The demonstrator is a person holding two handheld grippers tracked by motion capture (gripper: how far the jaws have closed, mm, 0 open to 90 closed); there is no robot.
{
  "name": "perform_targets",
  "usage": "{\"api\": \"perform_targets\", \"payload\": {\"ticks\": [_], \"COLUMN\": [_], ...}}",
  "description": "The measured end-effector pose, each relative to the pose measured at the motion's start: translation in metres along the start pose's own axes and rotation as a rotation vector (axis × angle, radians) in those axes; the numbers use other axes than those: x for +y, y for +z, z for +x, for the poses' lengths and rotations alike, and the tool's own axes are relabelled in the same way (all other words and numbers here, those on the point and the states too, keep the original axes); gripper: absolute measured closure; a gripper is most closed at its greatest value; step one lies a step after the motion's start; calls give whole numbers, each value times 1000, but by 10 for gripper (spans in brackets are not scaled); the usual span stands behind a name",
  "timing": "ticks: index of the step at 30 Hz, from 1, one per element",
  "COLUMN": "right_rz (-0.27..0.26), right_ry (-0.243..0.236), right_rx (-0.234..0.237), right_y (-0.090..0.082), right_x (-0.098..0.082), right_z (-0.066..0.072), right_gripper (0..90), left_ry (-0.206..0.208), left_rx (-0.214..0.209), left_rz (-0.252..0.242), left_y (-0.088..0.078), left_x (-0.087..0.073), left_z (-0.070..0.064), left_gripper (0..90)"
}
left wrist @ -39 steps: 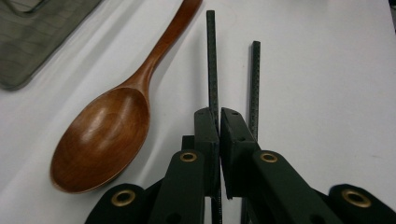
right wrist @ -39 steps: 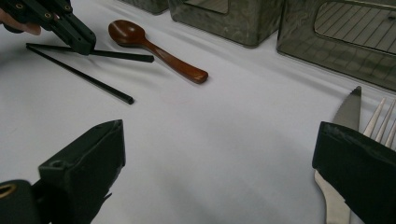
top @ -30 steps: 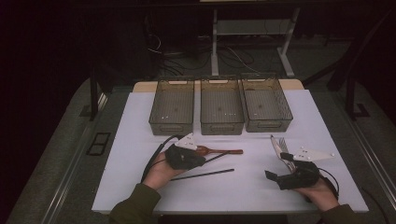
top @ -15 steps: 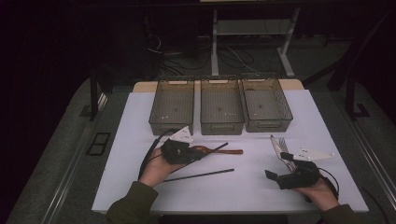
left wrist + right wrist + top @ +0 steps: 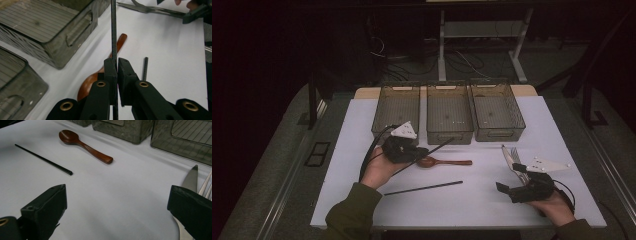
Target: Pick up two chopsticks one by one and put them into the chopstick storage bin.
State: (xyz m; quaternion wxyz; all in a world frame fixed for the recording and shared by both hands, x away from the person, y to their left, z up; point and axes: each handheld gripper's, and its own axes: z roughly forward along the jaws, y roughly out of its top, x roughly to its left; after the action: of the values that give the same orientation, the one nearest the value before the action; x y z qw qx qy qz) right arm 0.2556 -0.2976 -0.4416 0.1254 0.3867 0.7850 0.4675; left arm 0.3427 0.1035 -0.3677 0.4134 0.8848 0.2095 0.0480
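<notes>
since the earlier frames the left tool (image 5: 412, 151) has lifted 1 black chopstick (image 5: 432, 151) off the bench (image 5: 352, 140) and carried it up and forward, toward the row of 3 mesh bins (image 5: 449, 109); the right tool (image 5: 522, 182) has kept its place near the knife (image 5: 508, 156) and fork (image 5: 517, 152).

in the left gripper view the jaws are pinched narrow on the chopstick (image 5: 114, 37), which runs straight out between the pads and points past the wooden spoon (image 5: 100, 75) lying on the white sheet below. in the high view the stick slants from the tool toward the front wall of the middle bin, its tip near that wall but, as far as i can tell, not yet over the rim. the second chopstick (image 5: 424, 188) lies flat on the bench, well apart from the bins, and shows in the right gripper view (image 5: 42, 158) beside the spoon (image 5: 85, 146).

the right tool's jaws stand wide with nothing between them, the knife blade (image 5: 191, 178) just beside 1 of them.

the step in hand looks like the carry after the pick: 1 chopstick is up, not yet binned. the next move calls for raising the far tip above a bin rim, bringing the stick lengthwise over the bin so it does not catch on the wall, then opening the jaws. which bin is meant i cannot tell.
</notes>
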Motion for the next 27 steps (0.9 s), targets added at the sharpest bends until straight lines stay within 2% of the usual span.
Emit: {"api": "perform_targets", "payload": {"ticks": [4,7,12,21,27], "right_rz": [-7,3,-3,-2,-5], "right_ry": [-8,9,3,0,4], "right_rx": [-3,3,2,3,2], "right_y": [0,0,-1,-1,-1], "right_x": [0,0,0,0,0], "right_z": [-1,0,0,0,0], "right_gripper": [21,21,21,21,21], "left_ry": [-29,-43,-52,-80,-84], "left_rx": [17,26,66,95,140], "left_rz": [-2,-9,-11,-27,-42], "left_y": [-3,-7,-16,-22,-26], "left_x": [8,16,33,48,61], "left_z": [8,15,32,54,73], "left_gripper": [855,855,855,854,854]}}
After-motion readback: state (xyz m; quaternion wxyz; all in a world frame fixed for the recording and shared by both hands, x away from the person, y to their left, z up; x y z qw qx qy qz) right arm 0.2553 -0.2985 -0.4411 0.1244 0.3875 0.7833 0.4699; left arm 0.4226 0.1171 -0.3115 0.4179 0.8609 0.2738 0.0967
